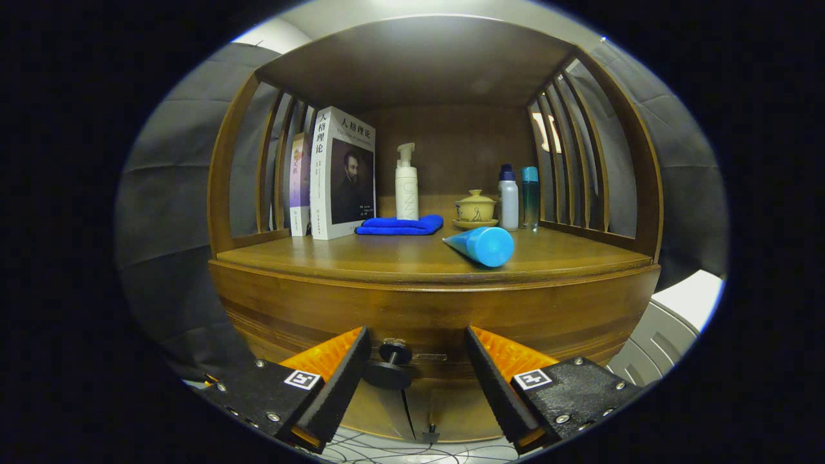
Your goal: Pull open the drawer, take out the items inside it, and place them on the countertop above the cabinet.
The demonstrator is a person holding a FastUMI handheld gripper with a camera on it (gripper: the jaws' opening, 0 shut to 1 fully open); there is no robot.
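One knob (391, 368) between spread tool (417, 361) fingers

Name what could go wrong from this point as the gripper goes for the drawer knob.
1. The knob sits close to one finger of the open gripper, so closing may nudge rather than clamp it.
2. The blue tube lies near the countertop front edge; a jerky pull might roll it off.

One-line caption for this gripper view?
Open tool brackets the round dark drawer knob of the closed wooden cabinet drawer, not gripping.
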